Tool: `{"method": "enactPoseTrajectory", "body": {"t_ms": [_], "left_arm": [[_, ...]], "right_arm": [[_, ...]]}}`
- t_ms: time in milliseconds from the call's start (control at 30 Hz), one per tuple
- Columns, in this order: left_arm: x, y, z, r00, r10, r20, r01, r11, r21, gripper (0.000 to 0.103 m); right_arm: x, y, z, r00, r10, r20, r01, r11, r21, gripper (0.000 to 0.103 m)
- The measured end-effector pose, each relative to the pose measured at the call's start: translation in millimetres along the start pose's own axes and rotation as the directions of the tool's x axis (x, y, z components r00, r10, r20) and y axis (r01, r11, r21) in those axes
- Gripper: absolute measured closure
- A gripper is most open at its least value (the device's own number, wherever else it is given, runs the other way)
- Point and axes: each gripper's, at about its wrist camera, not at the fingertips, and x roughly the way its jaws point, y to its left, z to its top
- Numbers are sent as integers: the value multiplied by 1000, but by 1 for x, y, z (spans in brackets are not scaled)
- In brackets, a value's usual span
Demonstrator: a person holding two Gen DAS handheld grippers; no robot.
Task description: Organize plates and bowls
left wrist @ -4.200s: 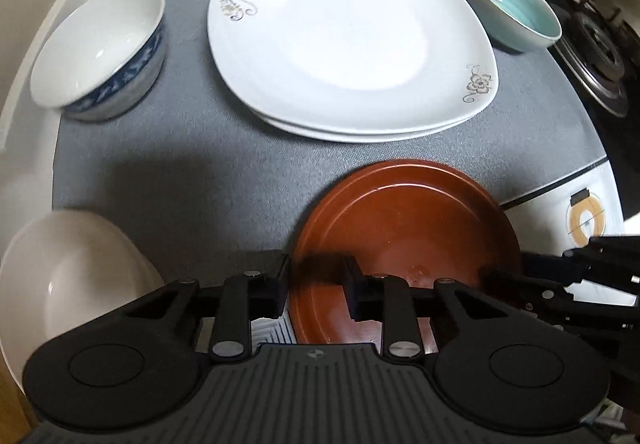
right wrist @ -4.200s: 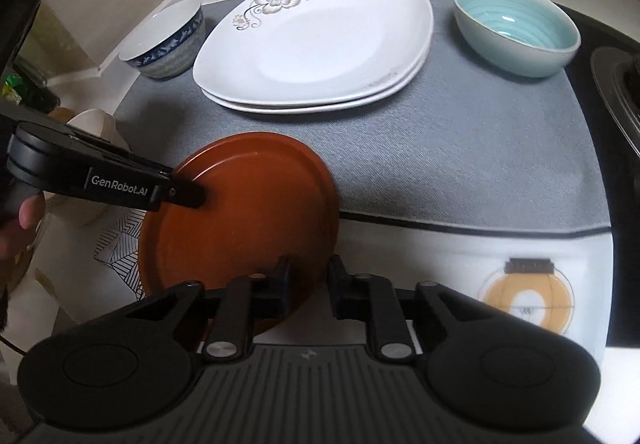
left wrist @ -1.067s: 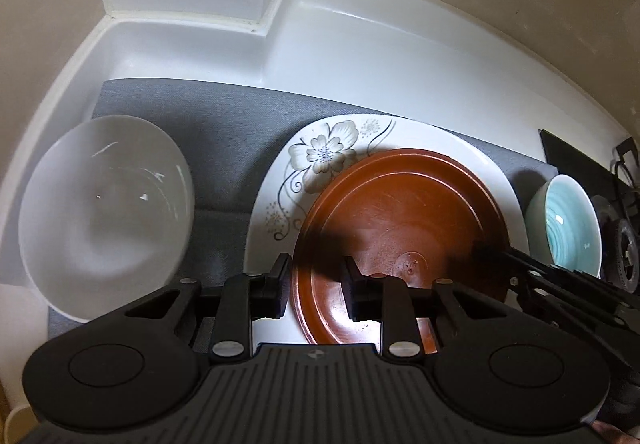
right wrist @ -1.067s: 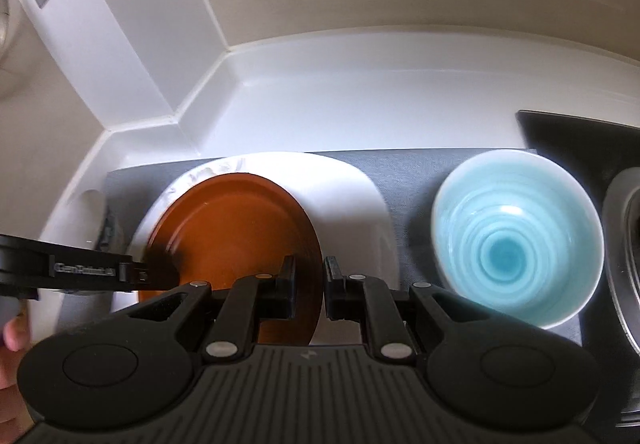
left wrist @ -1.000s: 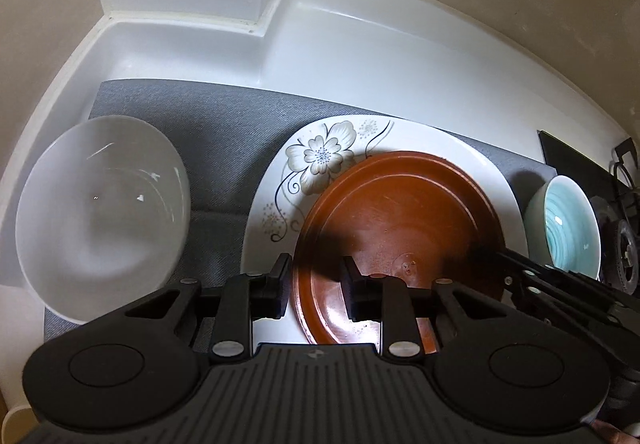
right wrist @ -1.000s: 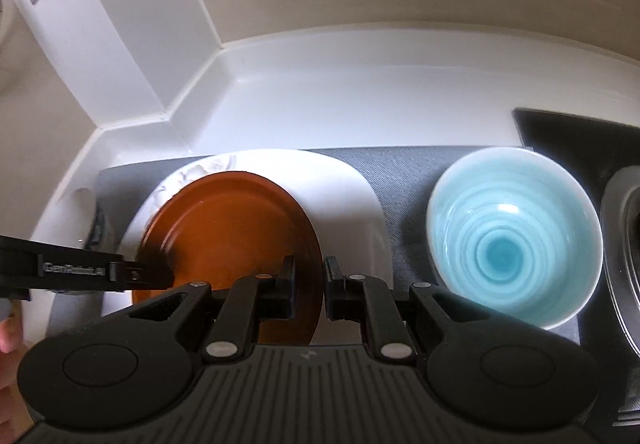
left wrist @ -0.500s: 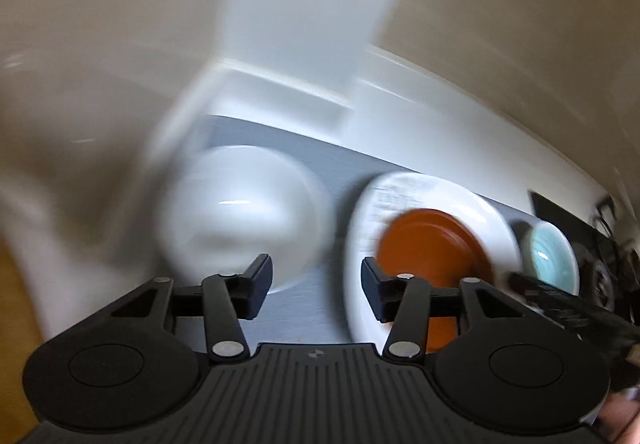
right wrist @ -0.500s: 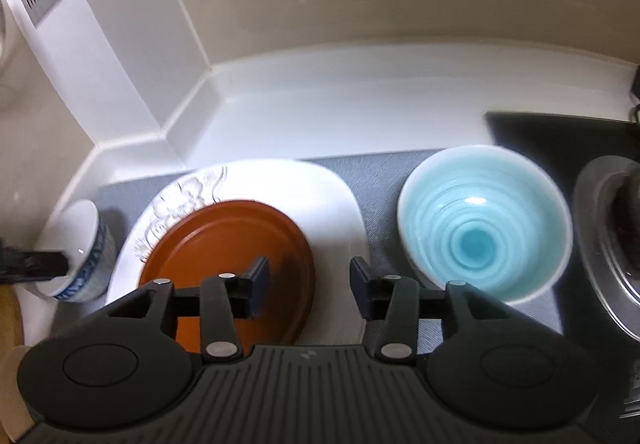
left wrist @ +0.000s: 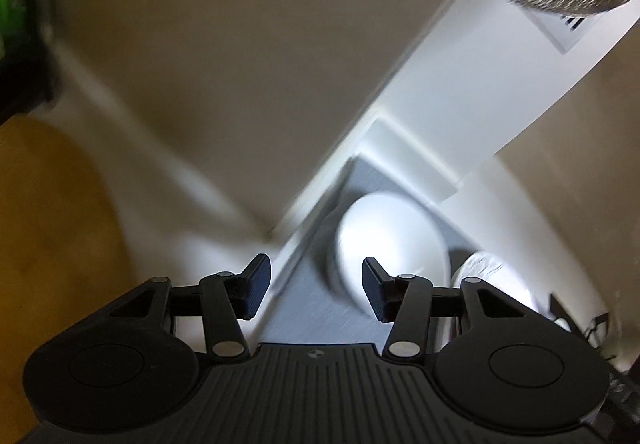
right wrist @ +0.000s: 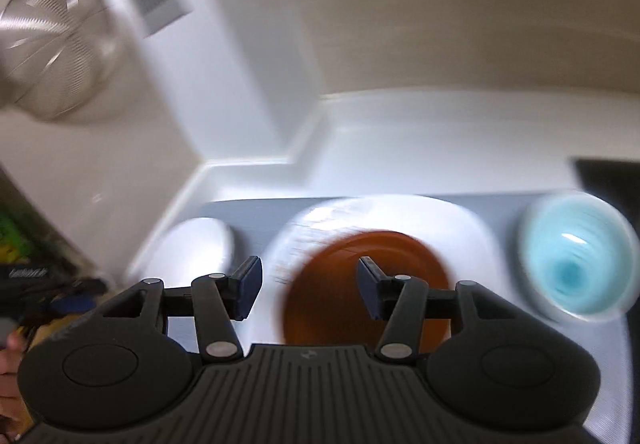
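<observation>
The brown plate (right wrist: 360, 276) lies flat on the white flowered plate (right wrist: 452, 219), in the middle of the grey mat (right wrist: 240, 209), with the white bowl (right wrist: 200, 244) to its left and the blue bowl (right wrist: 576, 264) to its right, each apart from the plates. What the next move probably turns on is which bowl each hand faces. The left gripper (left wrist: 316, 290) points down towards the mat's left end, where the white bowl (left wrist: 390, 240) sits just ahead of it and a little to the right of its line; that hand looks the nearer one to this bowl. The right gripper (right wrist: 310, 286) hangs above the near rim of the brown plate, tilted downward, with the blue bowl off to its right. Both grippers are spread and carry nothing; nothing sits between either pair of pads. Bowls are round, so no long axis matters; a pinch on the rim would probably do. Both views are smeared, so fine detail is lost. A metal strainer (right wrist: 52, 43) hangs on the wall, upper left.
</observation>
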Motion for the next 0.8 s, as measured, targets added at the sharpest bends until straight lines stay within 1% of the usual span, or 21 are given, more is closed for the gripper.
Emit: {"method": "enactPoseTrajectory", "body": {"t_ms": [33, 133, 167, 200, 233, 300, 367, 433, 533, 600, 667, 733, 767, 800], "left_arm": [[4, -5, 3, 1000, 2, -4, -2, 1000, 3, 50], [18, -19, 6, 1000, 4, -11, -4, 1000, 28, 52], [24, -22, 5, 1000, 20, -19, -19, 999, 33, 52], [31, -25, 4, 999, 31, -29, -30, 999, 39, 54], [37, -26, 4, 999, 37, -39, -36, 999, 39, 60], [48, -27, 4, 997, 53, -63, -51, 998, 37, 65], [57, -23, 2, 994, 70, -80, -67, 997, 33, 67], [64, -21, 1, 993, 68, -96, -65, 997, 29, 72], [74, -25, 1, 992, 70, -108, -67, 997, 35, 73], [78, -27, 1, 991, 70, -110, -66, 997, 38, 75], [81, -28, 2, 991, 75, -114, -71, 997, 40, 75], [83, -30, 2, 990, 78, -118, -74, 996, 46, 75], [86, -30, 1, 990, 80, -121, -74, 996, 47, 76], [86, -30, 1, 989, 75, -124, -69, 996, 48, 81]], "right_arm": [[9, 9, 3, 1000, 28, -5, -28, 999, -18, 45], [37, 29, 12, 997, 65, -33, -67, 996, -51, 45], [46, 34, 14, 997, 67, -42, -69, 996, -56, 45], [54, 38, 15, 997, 65, -52, -68, 996, -59, 45], [62, 41, 15, 996, 62, -68, -66, 996, -65, 45], [74, 45, 16, 995, 51, -88, -57, 996, -71, 45], [84, 47, 13, 992, 47, -114, -55, 996, -76, 46], [91, 50, 10, 991, 36, -132, -48, 995, -89, 46], [100, 51, 5, 986, 31, -162, -46, 995, -88, 47], [104, 50, 2, 984, 24, -175, -39, 996, -80, 52], [108, 51, 0, 983, 21, -183, -36, 996, -80, 53], [110, 54, -1, 982, 16, -190, -33, 996, -84, 58], [111, 55, -2, 981, 14, -193, -32, 996, -87, 68], [112, 57, -2, 980, 14, -197, -33, 995, -92, 78]]}}
